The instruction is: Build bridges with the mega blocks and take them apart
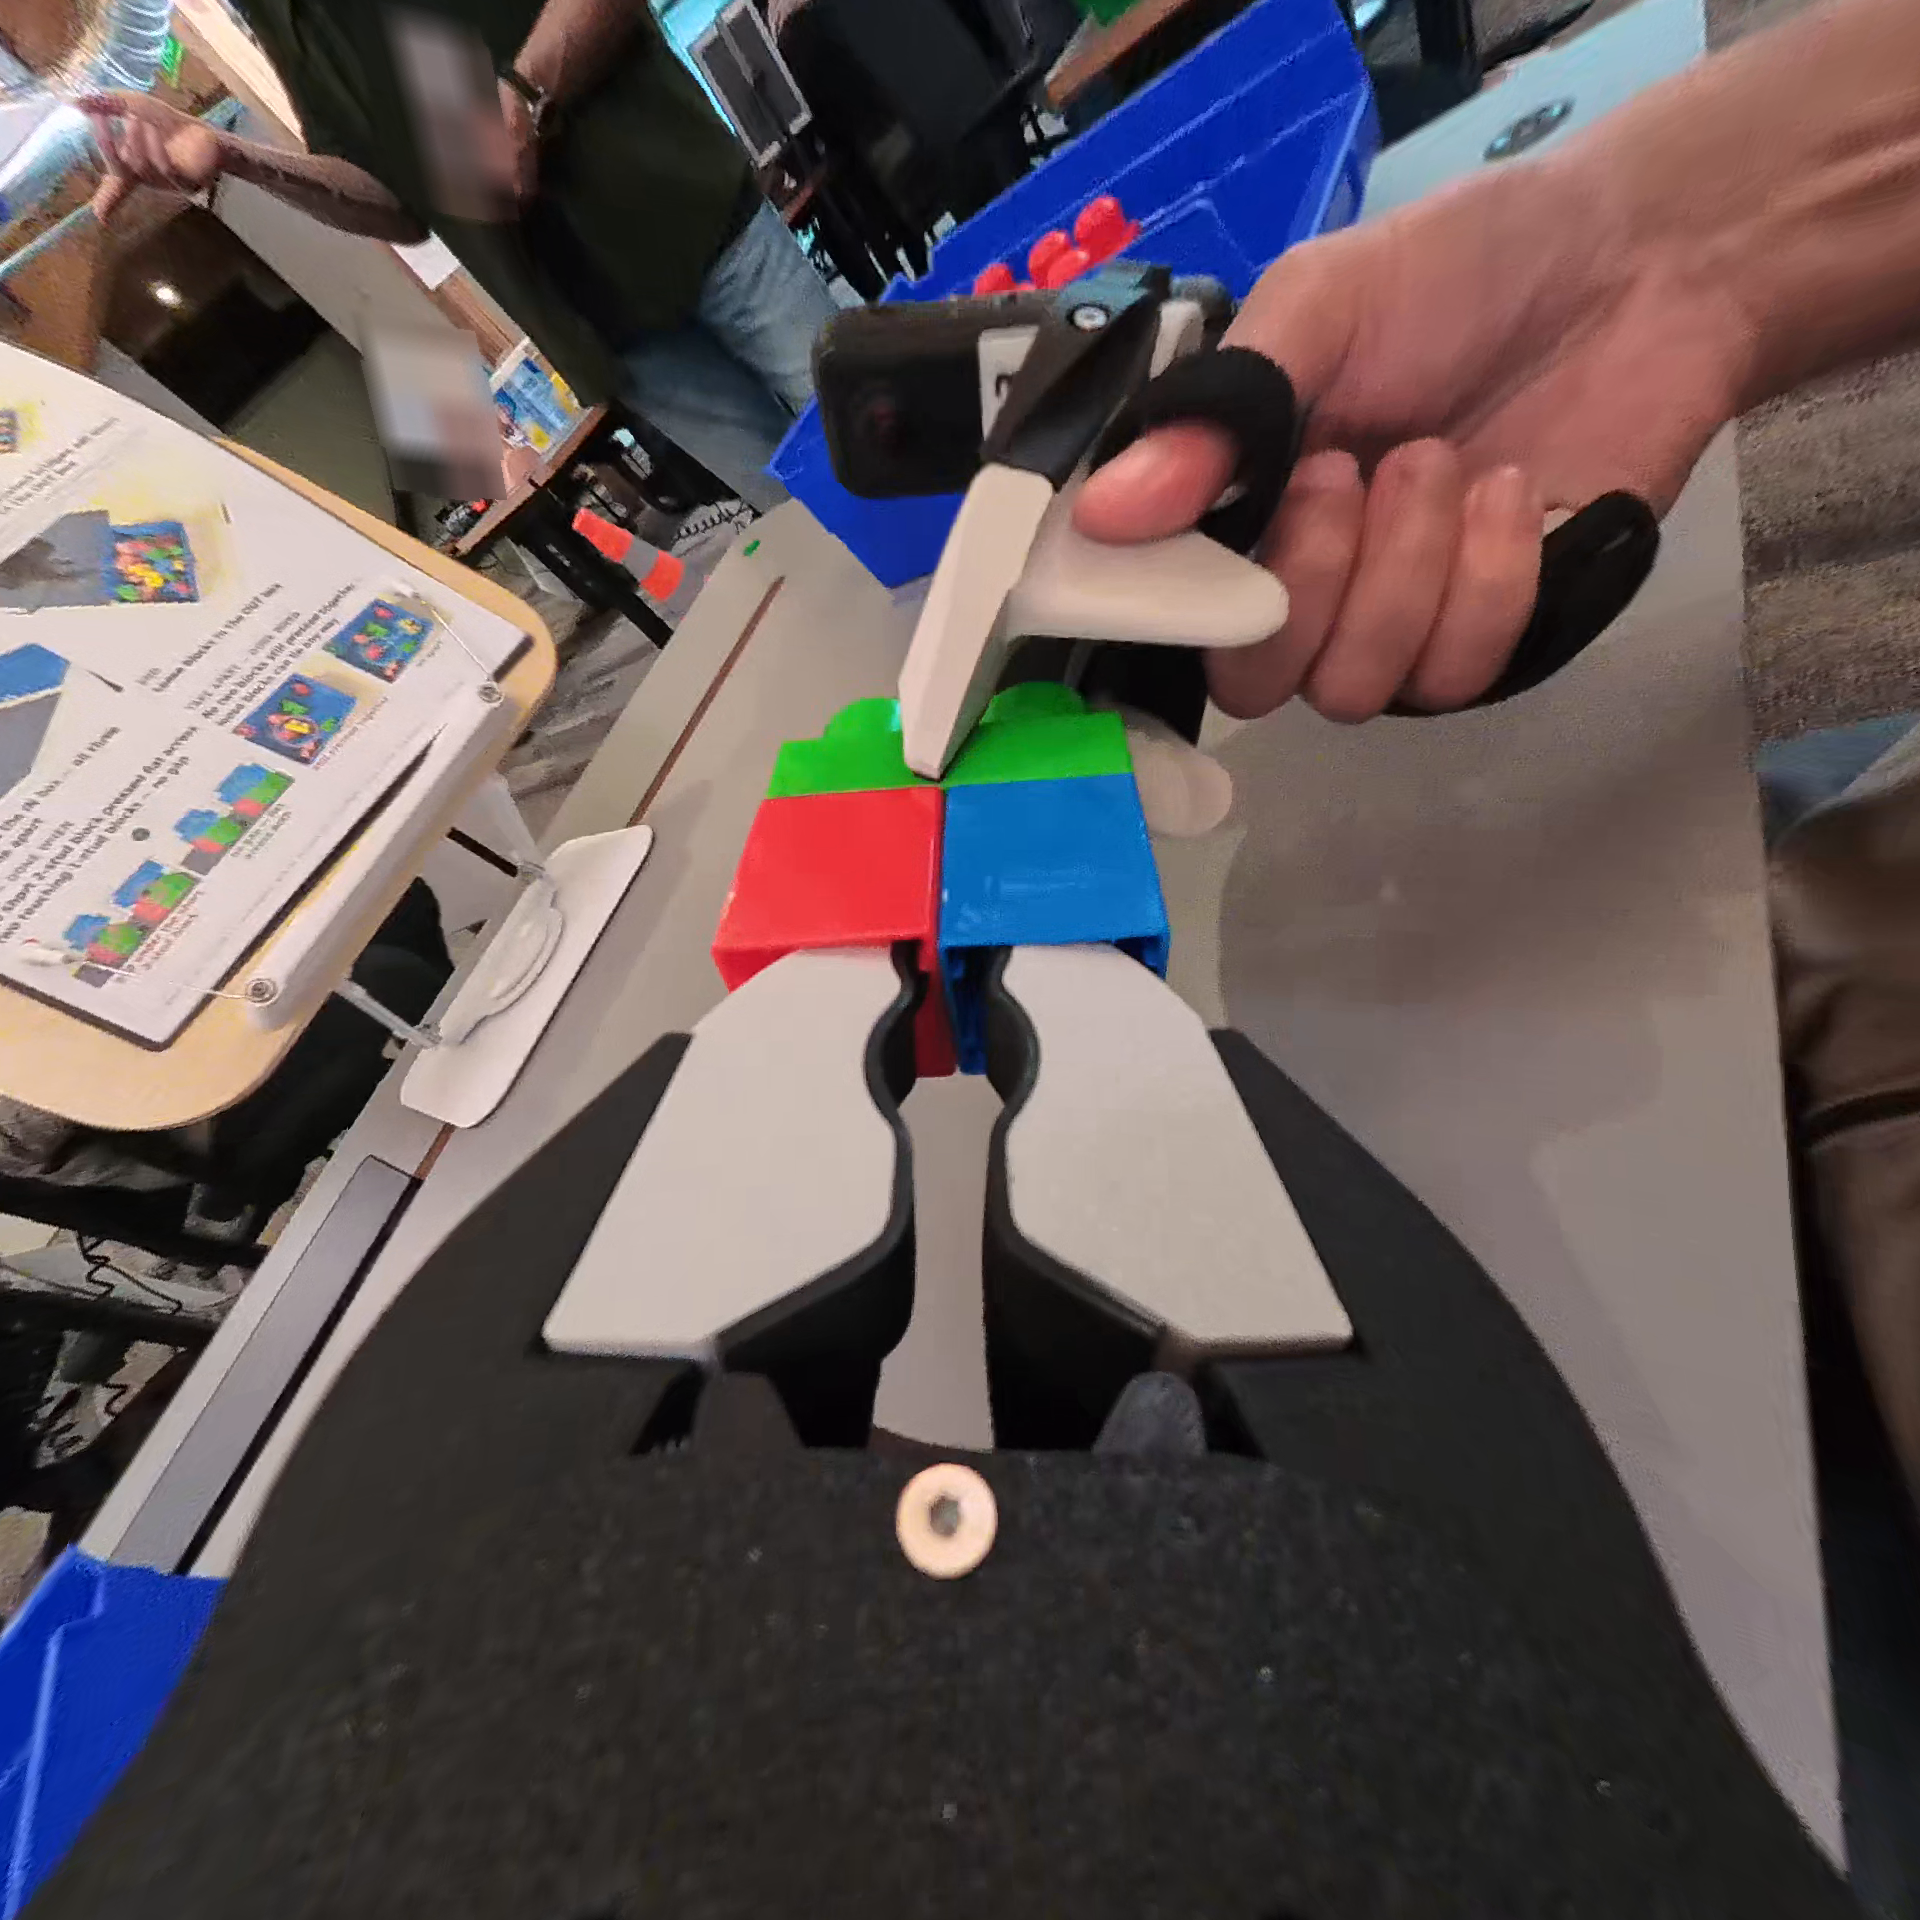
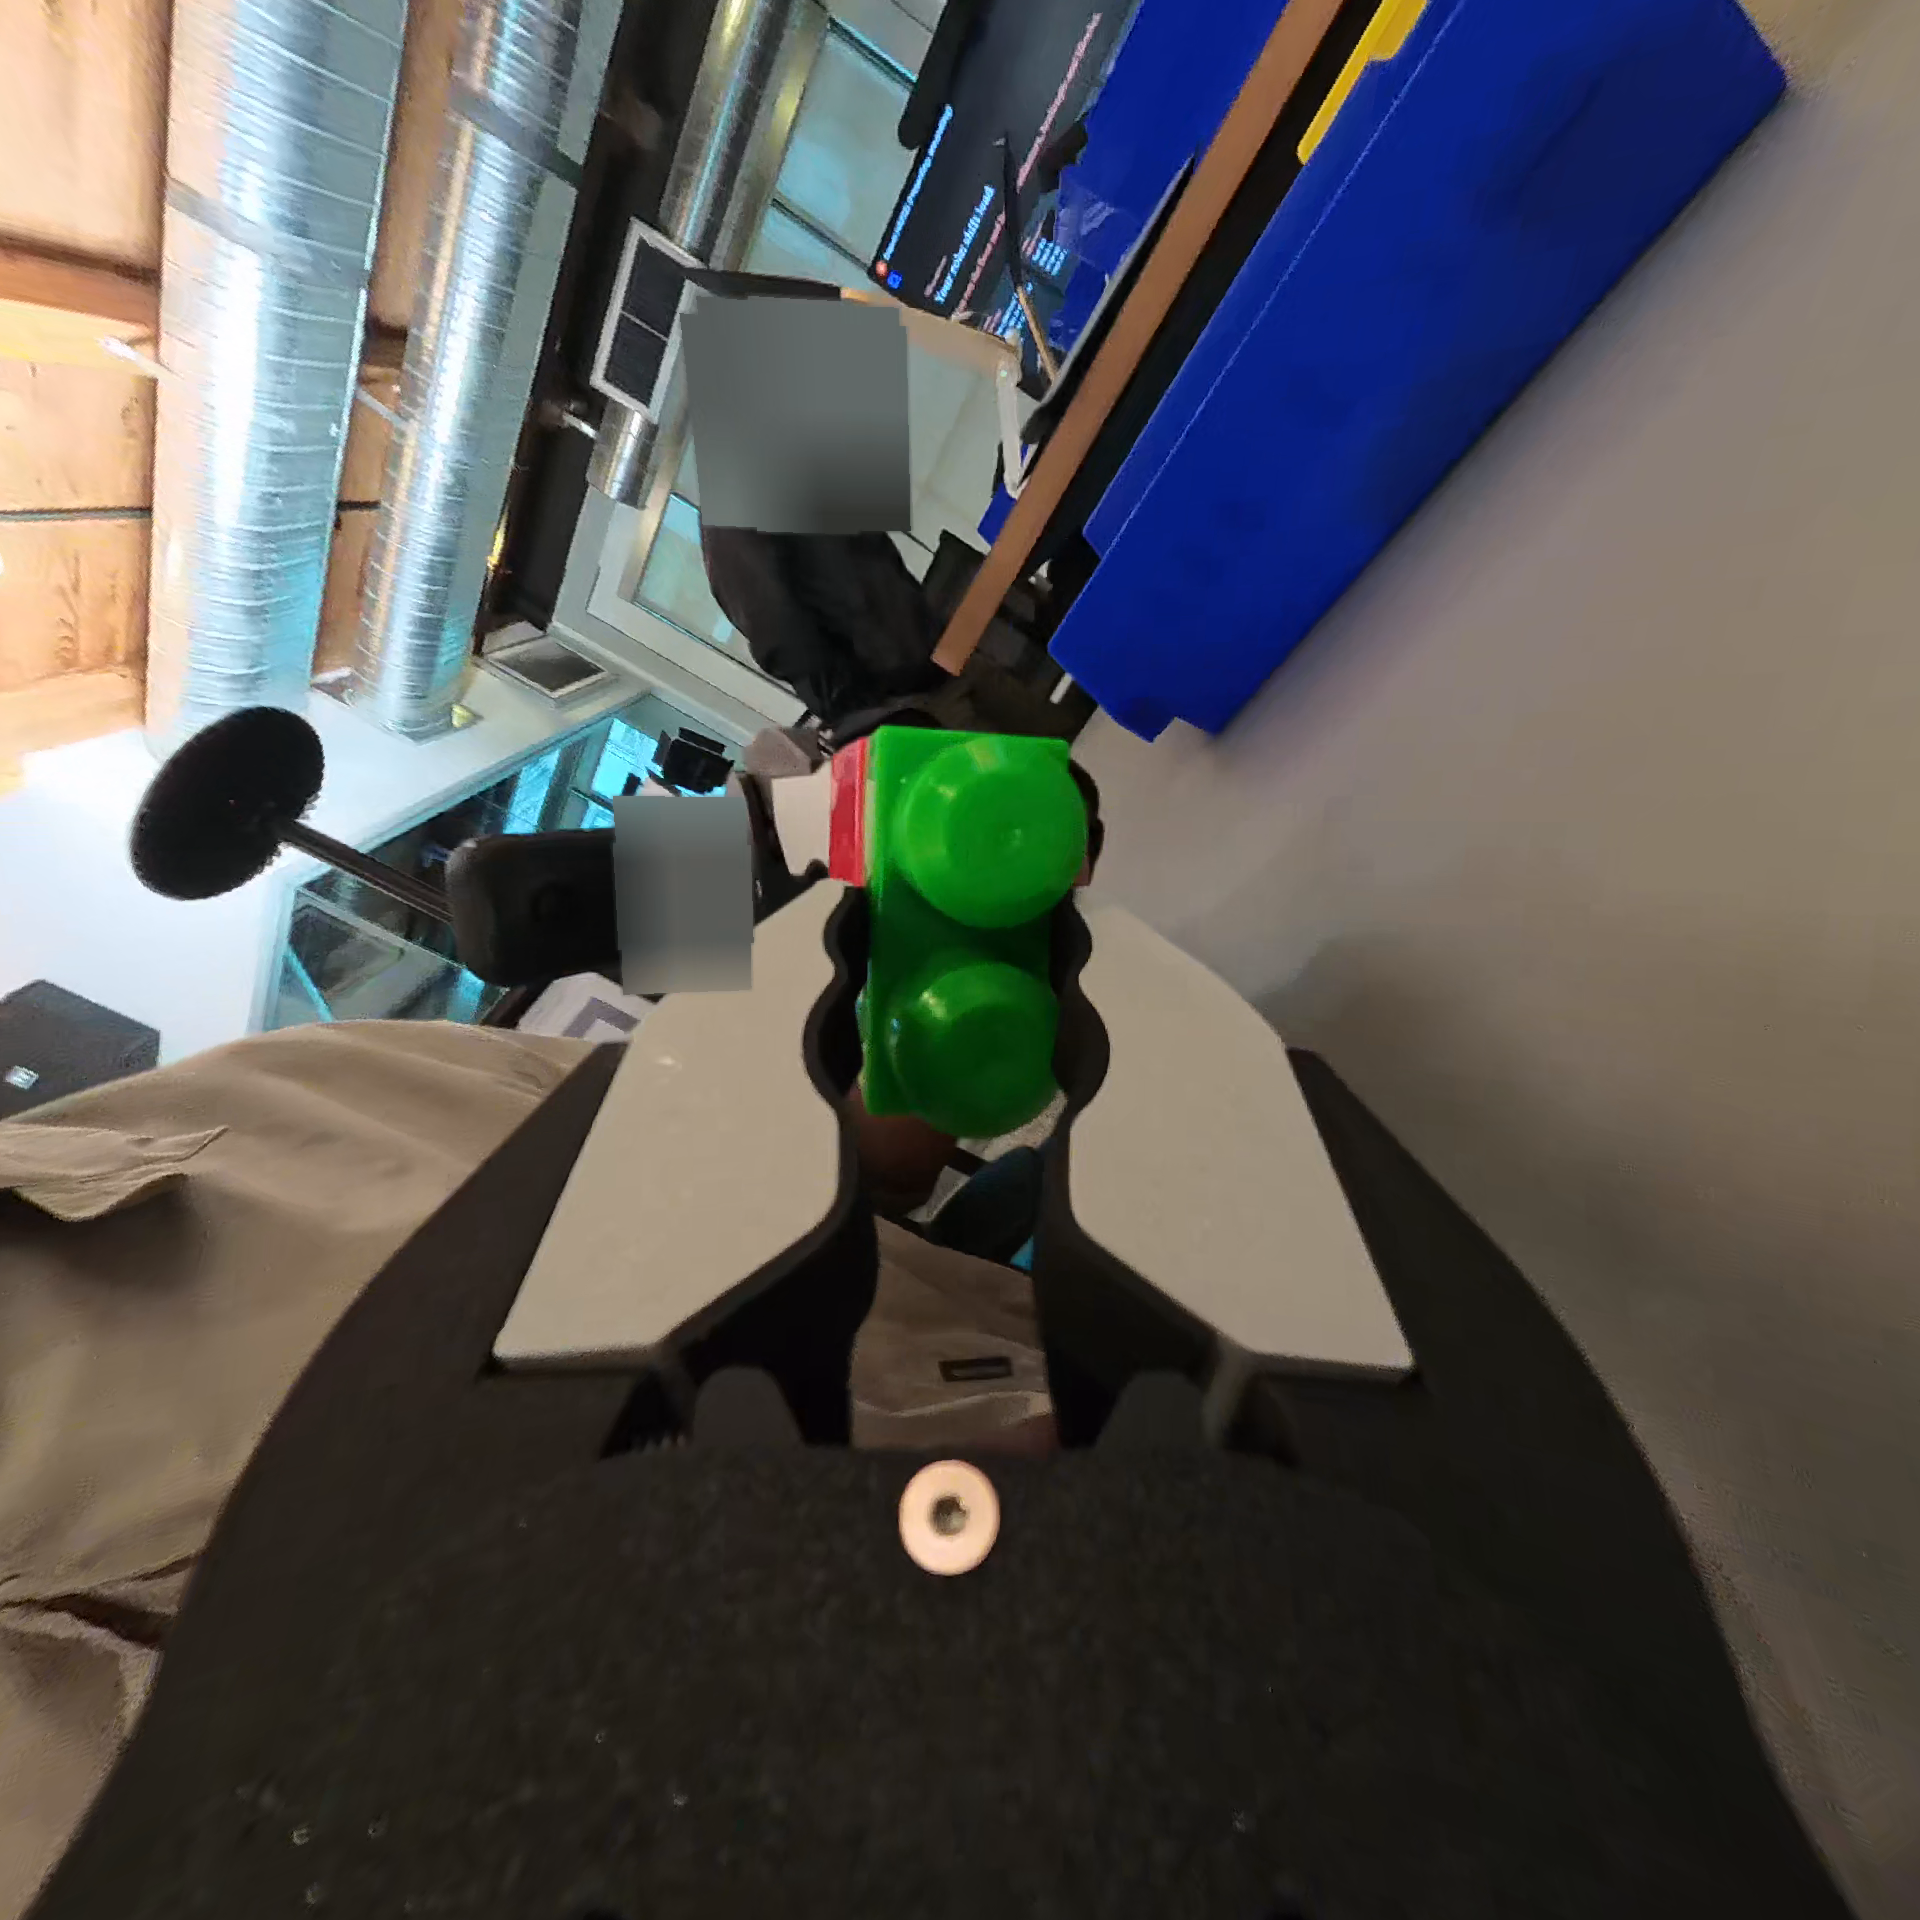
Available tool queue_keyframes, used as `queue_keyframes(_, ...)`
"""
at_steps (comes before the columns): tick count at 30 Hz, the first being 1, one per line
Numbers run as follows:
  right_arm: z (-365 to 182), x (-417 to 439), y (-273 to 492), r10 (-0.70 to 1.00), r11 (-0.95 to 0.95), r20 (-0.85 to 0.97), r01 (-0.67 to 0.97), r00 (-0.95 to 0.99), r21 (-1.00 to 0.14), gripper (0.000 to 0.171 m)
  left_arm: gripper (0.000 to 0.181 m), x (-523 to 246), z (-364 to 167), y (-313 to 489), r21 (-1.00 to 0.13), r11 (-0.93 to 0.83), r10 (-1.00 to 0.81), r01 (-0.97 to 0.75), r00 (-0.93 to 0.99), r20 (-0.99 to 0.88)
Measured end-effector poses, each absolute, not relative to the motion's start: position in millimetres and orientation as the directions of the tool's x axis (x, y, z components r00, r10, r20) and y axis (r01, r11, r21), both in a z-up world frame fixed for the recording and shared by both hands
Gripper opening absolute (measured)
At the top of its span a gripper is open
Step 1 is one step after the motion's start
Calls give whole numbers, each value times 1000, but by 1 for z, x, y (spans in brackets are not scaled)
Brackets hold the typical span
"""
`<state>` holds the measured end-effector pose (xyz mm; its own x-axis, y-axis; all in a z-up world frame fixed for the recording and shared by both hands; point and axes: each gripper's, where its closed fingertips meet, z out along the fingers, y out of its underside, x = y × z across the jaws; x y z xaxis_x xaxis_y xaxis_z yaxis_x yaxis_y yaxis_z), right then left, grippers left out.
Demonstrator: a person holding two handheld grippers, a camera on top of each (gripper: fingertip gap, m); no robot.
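Bridge assembled, held above table (image 1: 1455, 1039): green block (image 1: 1039, 753) spans red block (image 1: 831, 873) and blue block (image 1: 1049, 862). Left tool (image 1: 951, 971) clamps their adjoining walls; right tool (image 2: 961, 935) clamps green block. Judged: separation left.

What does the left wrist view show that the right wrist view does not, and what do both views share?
Only the left wrist view shows the blue block, the instruction sheet and the right gripper from outside, its hand included. Only the right wrist view shows both studs of the green block end-on, plus the ceiling ducts. Both show the green block, red block and a blue bin.
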<state>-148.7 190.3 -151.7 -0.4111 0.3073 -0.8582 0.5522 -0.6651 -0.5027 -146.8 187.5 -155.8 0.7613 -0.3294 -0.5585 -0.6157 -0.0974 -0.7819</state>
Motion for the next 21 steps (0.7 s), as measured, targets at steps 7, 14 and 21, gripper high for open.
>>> queue_keyframes(7, -143, -150, 189, 275, -645, -852, 571, -446, -507, 34, 7, -149, -146, 187, -775, -52, -327, -630, 744, -583)
queue_keyframes(14, -141, -139, 206, 178, -669, -855, 578, -487, -468, 31, 7, -147, -140, 180, -790, -18, -335, -613, 748, -573)
queue_keyframes(21, -137, -130, 208, 267, -616, -815, 560, -514, -554, 9, 7, -147, -146, 176, -816, -18, -356, -578, 766, -535)
